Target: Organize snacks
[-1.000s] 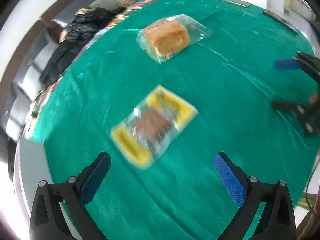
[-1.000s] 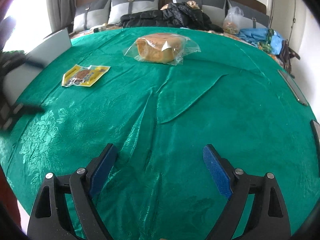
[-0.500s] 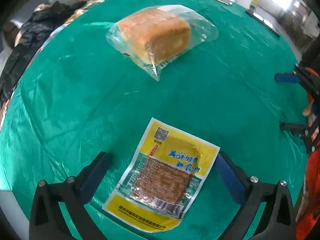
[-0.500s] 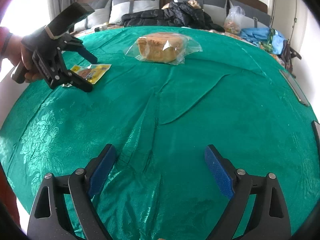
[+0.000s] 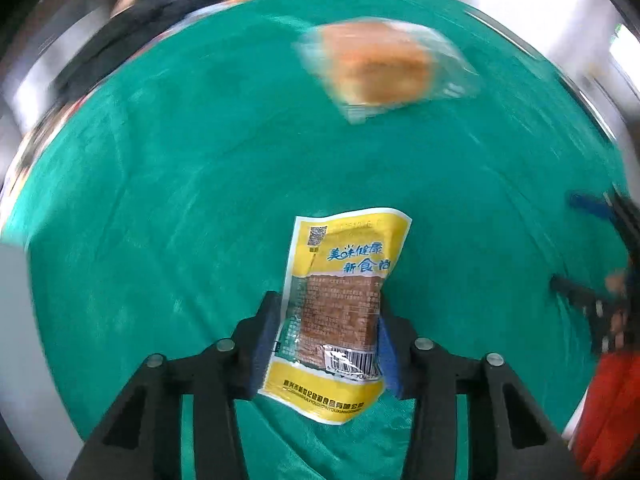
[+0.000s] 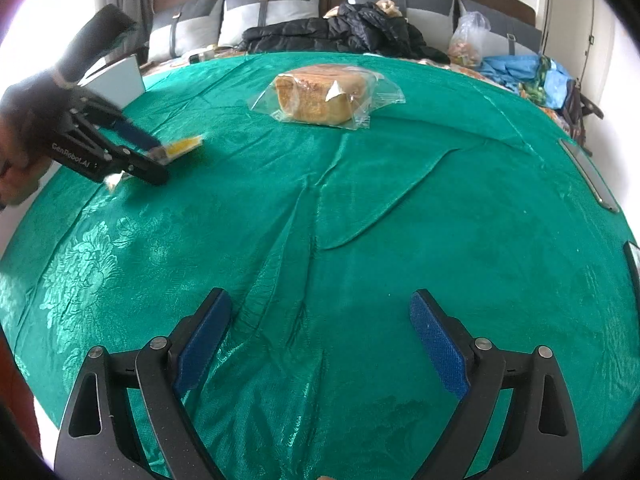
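Snacks are seen in two sealed wrappers on a surface (image 6: pixel 400 216) covered by a green cloth (image 6: pixel 120 264). A yellow packet (image 5: pixel 340 312), with a brown slab visible through its clear window, is clamped between the jaws of the left gripper (image 5: pixel 326 340); these jaws have just been closing, and their blue pads are pressed against the packet's two long edges. In the left wrist view the packet is stood at 6 o'clock, its upper end curled. In the right wrist view the same packet (image 6: pixel 182 147) is found at 10 o'clock. A clear bag (image 6: pixel 326 98) holding a loaf of bread (image 6: pixel 320 96) is laid at 12 o'clock, well apart from the packet. The jaws of the right gripper (image 6: pixel 320 348) are spread wide over bare cloth, with nothing between them.
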### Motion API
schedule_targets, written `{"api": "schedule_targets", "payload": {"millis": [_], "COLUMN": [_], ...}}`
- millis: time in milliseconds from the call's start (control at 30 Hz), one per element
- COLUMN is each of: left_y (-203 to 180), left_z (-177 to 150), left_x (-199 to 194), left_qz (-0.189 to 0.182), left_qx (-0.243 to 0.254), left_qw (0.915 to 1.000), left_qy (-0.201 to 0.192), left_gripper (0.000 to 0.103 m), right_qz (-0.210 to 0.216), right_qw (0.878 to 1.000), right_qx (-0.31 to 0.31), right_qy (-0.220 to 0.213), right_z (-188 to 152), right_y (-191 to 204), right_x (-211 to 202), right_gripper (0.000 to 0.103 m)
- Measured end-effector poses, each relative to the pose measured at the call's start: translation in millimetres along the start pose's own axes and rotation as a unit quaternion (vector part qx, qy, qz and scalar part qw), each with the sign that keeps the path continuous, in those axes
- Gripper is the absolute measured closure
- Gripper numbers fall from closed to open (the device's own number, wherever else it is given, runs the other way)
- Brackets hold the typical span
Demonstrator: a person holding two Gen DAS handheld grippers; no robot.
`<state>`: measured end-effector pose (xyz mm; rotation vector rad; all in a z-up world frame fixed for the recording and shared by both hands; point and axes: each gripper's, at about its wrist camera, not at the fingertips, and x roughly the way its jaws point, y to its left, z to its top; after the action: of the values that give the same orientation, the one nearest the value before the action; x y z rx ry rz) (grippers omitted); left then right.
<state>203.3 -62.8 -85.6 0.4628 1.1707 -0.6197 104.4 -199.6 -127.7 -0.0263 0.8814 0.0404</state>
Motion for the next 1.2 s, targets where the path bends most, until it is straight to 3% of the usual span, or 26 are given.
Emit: {"api": "schedule_targets", "payload": {"millis": [67, 133, 233, 300, 433, 467, 567, 767, 900, 1200], "left_y": [10.0, 15.6, 12.3, 17.1, 37.8, 44.6, 47.1, 58.6, 66.1, 65.4], "left_z": [-16.7, -39.0, -57.4, -65.8, -73.2, -78.8, -74.2, -76.0, -59.5, -61.0], "left_x": [-7.5, -14.7, -20.7, -21.7, -16.4, -15.1, -7.4, 0.3, 6.8, 6.4], "left_qz": [0.052, 0.083, 0.133, 0.133, 0.121, 0.104, 0.109, 0.116, 0.114, 0.115], "left_qx": [-0.095, -0.156, -0.178, -0.211, -0.261, -0.273, -0.255, -0.250, -0.250, -0.250], "left_qw": [0.9941, 0.9842, 0.9742, 0.9666, 0.9535, 0.9515, 0.9553, 0.9511, 0.9514, 0.9514], "left_qy": [-0.005, -0.013, -0.038, -0.059, -0.089, -0.097, -0.103, -0.138, -0.139, -0.139], "left_gripper": [0.060, 0.060, 0.060, 0.056, 0.018, 0.010, 0.000, 0.000, 0.000, 0.000], "right_qz": [0.000, 0.000, 0.000, 0.000, 0.000, 0.000, 0.000, 0.000, 0.000, 0.000], "right_qw": [1.000, 1.000, 1.000, 1.000, 1.000, 1.000, 1.000, 1.000, 1.000, 1.000], "right_qx": [0.000, 0.000, 0.000, 0.000, 0.000, 0.000, 0.000, 0.000, 0.000, 0.000], "right_qy": [0.000, 0.000, 0.000, 0.000, 0.000, 0.000, 0.000, 0.000, 0.000, 0.000], "right_z": [-0.1, -0.1, -0.2, -0.2, -0.2, -0.2, -0.3, -0.3, -0.2, -0.3], "right_y": [-0.1, -0.1, -0.2, -0.2, -0.1, -0.1, -0.1, -0.1, 0.0, -0.3], "right_x": [0.0, 0.0, 0.0, 0.0, 0.0, 0.0, 0.1, 0.1, 0.1, 0.0], "right_gripper": [0.010, 0.010, 0.010, 0.010, 0.010, 0.010, 0.010, 0.010, 0.010, 0.010]}}
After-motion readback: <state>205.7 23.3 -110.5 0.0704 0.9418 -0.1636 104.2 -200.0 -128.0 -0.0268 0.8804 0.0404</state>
